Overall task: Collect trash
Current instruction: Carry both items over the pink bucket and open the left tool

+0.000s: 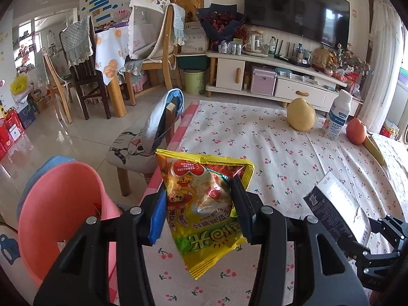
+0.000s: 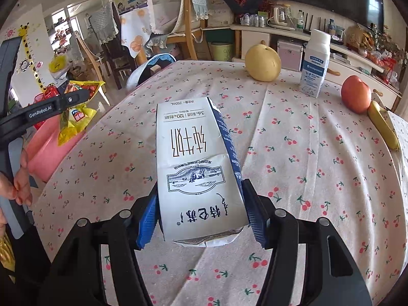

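Left wrist view. The left gripper (image 1: 201, 204) is clamped on a yellow snack packet (image 1: 204, 204), its blue-padded jaws pressing the packet from both sides so that it hangs clear above the tabletop (image 1: 255, 132). The packet sits over the tabletop's near left edge, where a red-checked border runs along the cherry-print cloth. Just beyond that edge, at lower left, stands a pink bin (image 1: 58, 204) with its mouth open upward; open floor and a cushioned stool (image 1: 132, 148) lie behind it. At far right the white milk carton (image 1: 336, 204) is seen held by the right gripper (image 1: 382, 244). A pear (image 1: 301, 114), a white bottle (image 1: 338, 117) and a red apple (image 1: 357, 131) stand near the tabletop's far edge, leaving the middle of the cloth bare. Dining chairs, a television and a low cabinet fill the room behind.

Right wrist view. The right gripper (image 2: 201, 209) grips the milk carton (image 2: 196, 168) across its lower sides, jaws fairly wide and pressing the carton walls; the carton is raised above the cloth, pointing away. To the left, past the tabletop (image 2: 318, 178) edge, the left gripper (image 2: 74, 99) holds the snack packet (image 2: 74, 117) over the pink bin (image 2: 48, 148); a person's hand (image 2: 20, 178) grasps its handle. The pear (image 2: 262, 62), white bottle (image 2: 315, 63), apple (image 2: 355, 94) and a banana (image 2: 383, 125) line the far and right edges.
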A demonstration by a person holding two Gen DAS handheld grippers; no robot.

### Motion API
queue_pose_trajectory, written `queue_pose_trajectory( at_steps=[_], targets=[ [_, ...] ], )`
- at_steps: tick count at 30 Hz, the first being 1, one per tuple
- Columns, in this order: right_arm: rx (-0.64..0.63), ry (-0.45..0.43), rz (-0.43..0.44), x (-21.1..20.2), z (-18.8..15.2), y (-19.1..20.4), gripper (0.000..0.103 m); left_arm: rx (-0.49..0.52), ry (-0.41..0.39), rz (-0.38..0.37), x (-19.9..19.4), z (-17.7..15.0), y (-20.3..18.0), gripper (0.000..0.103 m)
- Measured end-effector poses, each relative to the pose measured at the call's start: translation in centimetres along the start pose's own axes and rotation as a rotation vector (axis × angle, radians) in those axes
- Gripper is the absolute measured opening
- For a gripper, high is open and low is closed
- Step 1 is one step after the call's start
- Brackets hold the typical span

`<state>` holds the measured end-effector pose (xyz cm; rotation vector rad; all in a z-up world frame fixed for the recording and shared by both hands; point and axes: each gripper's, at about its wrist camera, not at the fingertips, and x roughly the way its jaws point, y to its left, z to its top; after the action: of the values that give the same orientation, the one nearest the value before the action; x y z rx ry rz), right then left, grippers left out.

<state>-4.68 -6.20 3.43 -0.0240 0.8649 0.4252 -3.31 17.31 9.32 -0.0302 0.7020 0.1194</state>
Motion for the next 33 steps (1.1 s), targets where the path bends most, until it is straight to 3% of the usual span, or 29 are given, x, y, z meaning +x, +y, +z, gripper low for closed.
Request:
queue_pose_trajectory(
  at_steps=[15,33],
  targets=[
    [-0.013,-0.023,0.019,-0.7,1.6,5.1,0.062,-0.086,-0.055,0.056,-1.6,1.6,5.0,0.049],
    [-0.151,-0.061,0.091,0.8,6.1,14.4,0.062,-0.204,-0.081,0.152,-2.4,2.6,11.1,0.049]
  ],
)
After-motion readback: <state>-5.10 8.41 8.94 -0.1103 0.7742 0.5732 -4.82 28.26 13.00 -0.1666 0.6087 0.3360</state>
